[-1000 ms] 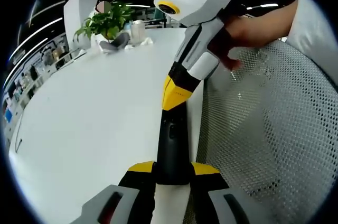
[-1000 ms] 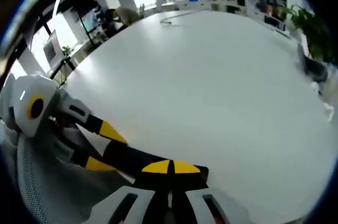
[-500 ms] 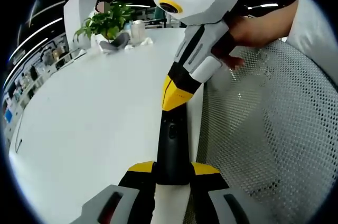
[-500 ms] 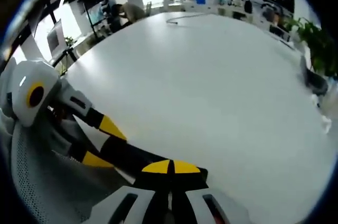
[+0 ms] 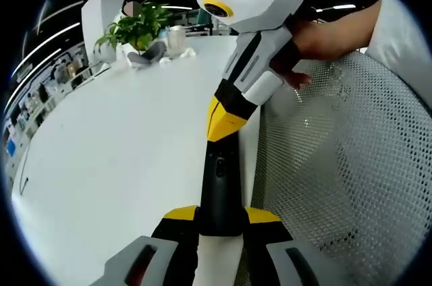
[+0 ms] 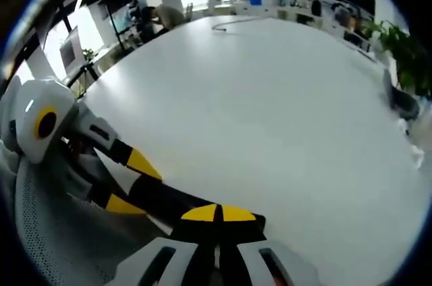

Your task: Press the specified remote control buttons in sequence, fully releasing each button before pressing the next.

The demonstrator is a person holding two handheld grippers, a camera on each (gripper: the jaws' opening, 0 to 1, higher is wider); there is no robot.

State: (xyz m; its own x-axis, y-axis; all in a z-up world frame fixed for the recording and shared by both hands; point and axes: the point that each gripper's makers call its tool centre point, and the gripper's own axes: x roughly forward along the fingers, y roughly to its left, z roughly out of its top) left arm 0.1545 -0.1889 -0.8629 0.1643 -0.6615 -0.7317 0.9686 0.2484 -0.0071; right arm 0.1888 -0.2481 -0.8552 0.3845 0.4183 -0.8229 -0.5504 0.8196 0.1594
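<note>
A potted plant (image 5: 137,26) stands far across the white table (image 5: 115,158); mesh chair (image 5: 351,164) alongside. Left gripper (image 5: 220,215) pinches the dark remote (image 5: 220,185); right gripper (image 6: 217,215), jaws pressed together, touches it

We see a wide white table (image 5: 115,144), a potted plant (image 5: 138,26) at its far end, and a white mesh chair (image 5: 351,164) beside it.

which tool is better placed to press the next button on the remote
Right, likely. The left tool is shut on the remote, so it is busy holding. The right tool has its yellow tip closed and touching the remote's far end, over the table.
</note>
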